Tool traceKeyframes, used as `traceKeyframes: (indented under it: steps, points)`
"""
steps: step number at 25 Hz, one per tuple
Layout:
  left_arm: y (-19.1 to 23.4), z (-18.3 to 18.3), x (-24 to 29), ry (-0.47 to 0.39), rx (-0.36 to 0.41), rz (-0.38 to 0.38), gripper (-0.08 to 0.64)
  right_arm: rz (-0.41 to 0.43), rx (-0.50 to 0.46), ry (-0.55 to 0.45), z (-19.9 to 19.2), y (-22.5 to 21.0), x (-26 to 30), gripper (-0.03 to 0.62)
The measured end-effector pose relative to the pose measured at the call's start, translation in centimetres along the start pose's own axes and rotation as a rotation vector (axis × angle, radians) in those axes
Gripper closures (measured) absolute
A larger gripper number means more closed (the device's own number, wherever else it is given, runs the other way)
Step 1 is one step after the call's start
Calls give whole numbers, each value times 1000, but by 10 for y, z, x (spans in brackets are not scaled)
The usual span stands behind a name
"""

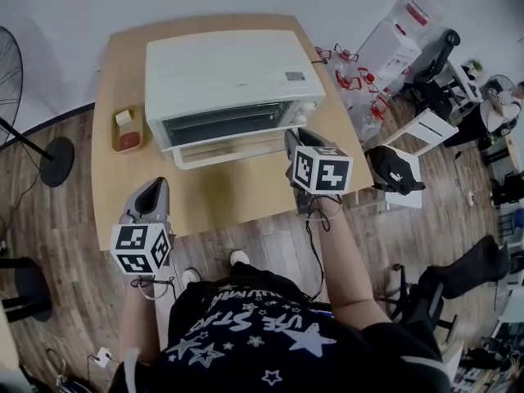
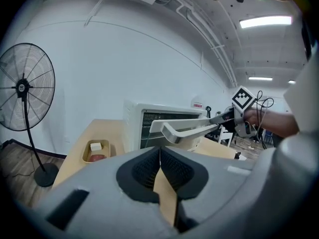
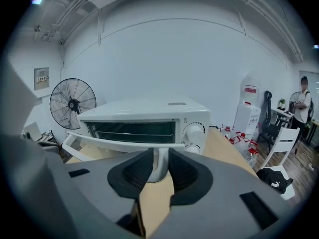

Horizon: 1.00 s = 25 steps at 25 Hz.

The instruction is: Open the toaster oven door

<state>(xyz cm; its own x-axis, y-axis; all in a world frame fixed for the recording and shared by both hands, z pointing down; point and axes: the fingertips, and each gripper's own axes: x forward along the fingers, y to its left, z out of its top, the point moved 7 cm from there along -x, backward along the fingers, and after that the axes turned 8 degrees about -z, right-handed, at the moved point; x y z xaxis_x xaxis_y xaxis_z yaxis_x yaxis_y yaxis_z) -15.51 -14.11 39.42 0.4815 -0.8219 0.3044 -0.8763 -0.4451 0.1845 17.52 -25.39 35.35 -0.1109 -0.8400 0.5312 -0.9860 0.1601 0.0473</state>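
One oven door [image 1: 233,143], tilted outward, crosswise

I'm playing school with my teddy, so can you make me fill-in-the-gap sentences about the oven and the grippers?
The door of the toaster oven is partly ____.
The right gripper is shut on the door's ____.
The left gripper is shut and holds ____.
The small tray lies beside the oven on the ____.
Missing words: open; handle; nothing; table.

No print reads clearly, neither toaster oven label [image 1: 295,76] nor shirt lettering [image 1: 246,318].
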Motion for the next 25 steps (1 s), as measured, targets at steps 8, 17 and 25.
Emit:
traceKeyframes:
  steps: [8,17,25]
  points:
    - [-4,-8,-4,27,1,-25,538,-11,38,19,-33,-2,-15,500]
    - [-6,-26,-8,56,-20,-29,538,-36,37,43,-70,-2,-25,509]
    - [-9,-40,-13,73,-42,-27,538,-56,48,57,-108,-3,-30,512]
